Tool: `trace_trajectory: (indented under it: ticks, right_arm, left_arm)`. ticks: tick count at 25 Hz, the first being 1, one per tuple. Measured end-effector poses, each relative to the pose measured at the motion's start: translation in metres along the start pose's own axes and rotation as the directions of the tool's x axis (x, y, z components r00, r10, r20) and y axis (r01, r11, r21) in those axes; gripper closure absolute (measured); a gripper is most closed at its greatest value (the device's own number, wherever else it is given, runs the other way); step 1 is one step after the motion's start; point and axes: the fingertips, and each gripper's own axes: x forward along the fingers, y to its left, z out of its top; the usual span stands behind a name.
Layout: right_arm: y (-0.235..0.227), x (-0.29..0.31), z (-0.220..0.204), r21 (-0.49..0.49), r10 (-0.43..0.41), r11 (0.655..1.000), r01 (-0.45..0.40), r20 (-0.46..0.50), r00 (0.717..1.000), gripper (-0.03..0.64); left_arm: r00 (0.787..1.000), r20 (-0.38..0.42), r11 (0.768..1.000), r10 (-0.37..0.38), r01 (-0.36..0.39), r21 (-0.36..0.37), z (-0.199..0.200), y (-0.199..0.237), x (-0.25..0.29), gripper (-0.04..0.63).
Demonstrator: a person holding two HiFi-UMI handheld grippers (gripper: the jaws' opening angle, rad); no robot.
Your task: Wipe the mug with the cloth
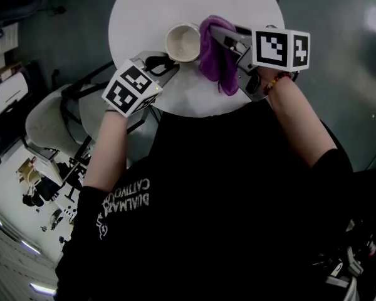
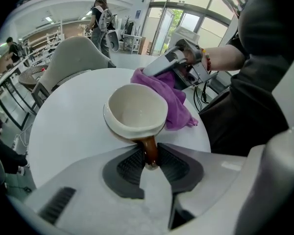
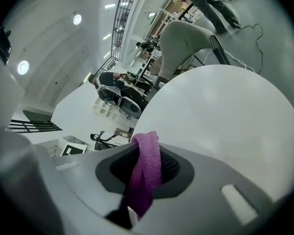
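A cream mug [image 1: 183, 41] with a brown handle stands near the front edge of the round white table [image 1: 141, 11]. My left gripper [image 1: 165, 63] is shut on that handle; in the left gripper view the handle sits pinched between the two dark pads [image 2: 172, 166], with the mug [image 2: 136, 112] tipped towards the camera. My right gripper [image 1: 222, 36] is shut on a purple cloth [image 1: 213, 58] that hangs right beside the mug. The right gripper view shows a fold of the cloth [image 3: 146, 168] clamped in the jaws above the table [image 3: 225, 111]. The cloth [image 2: 169, 97] lies against the mug's far right side.
A grey shell chair [image 1: 50, 121] stands at the table's left, and one grey chair [image 3: 186, 40] shows beyond the table. A person with a backpack [image 2: 100, 13] walks far behind. Desks and shelves [image 2: 10, 67] fill the hall at the left.
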Motion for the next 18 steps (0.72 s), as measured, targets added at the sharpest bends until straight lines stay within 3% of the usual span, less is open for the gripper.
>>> trace_trajectory:
  ticks: [12,18]
  right_arm:
    - [-0.006,0.015,0.016,0.104,-0.147,0.986,0.131,0.167,0.975,0.552]
    - [-0.002,0.035,0.025,0.065,-0.252,0.968,0.244,0.183,0.95,0.552]
  left_arm:
    - [0.99,-0.071,0.975,-0.123,0.134,0.177,-0.006,0.007,-0.008,0.505]
    - [0.98,-0.092,0.953,-0.176,0.193,0.234,-0.015,0.021,-0.014,0.506]
